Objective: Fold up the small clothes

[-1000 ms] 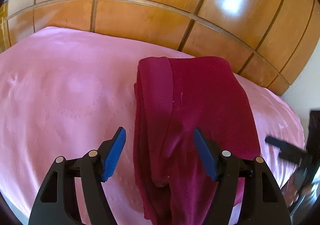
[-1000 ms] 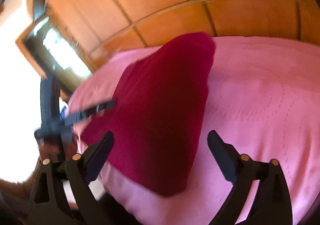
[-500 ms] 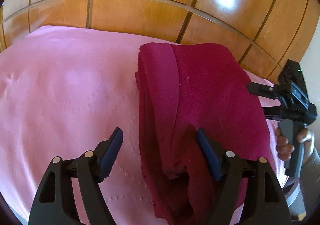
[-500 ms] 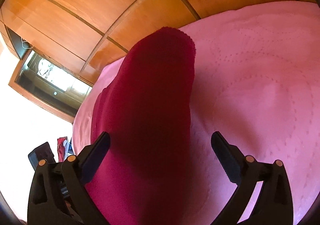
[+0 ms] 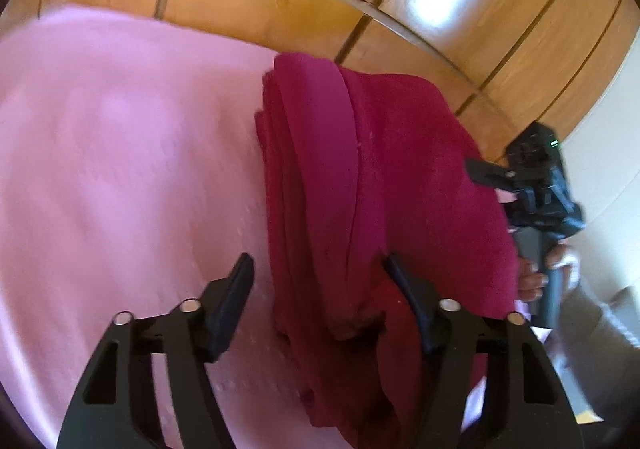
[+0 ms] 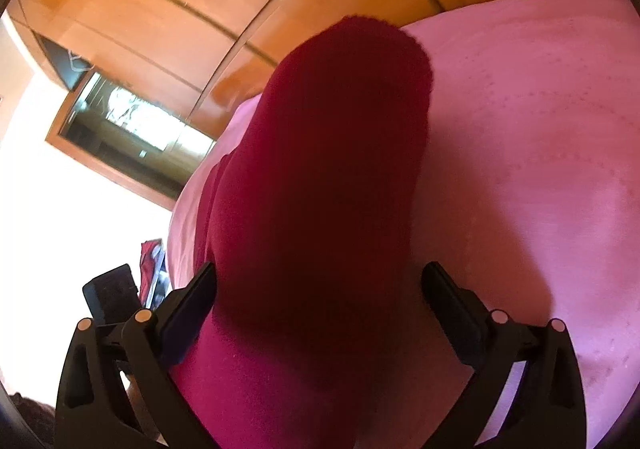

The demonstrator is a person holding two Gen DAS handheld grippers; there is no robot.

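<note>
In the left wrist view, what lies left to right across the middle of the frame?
Pink bedspread → folded dark red garment → right gripper, held in a hand → pale wall.

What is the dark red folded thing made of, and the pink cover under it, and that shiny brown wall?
Dark red folded garment: soft matte cloth, maybe fleece or knit; it looks fuzzy and drapes. Pink bed cover: smooth fabric with faint stitched dotted lines, probably quilted. Brown panelled wall: glossy varnished wood, or wood-look laminate; grain and bright reflections show.

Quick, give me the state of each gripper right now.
Left gripper: open, fingers just closing around the dark red garment, not pressing it.
Right gripper: open, fingers just closing, straddling the same garment.
</note>
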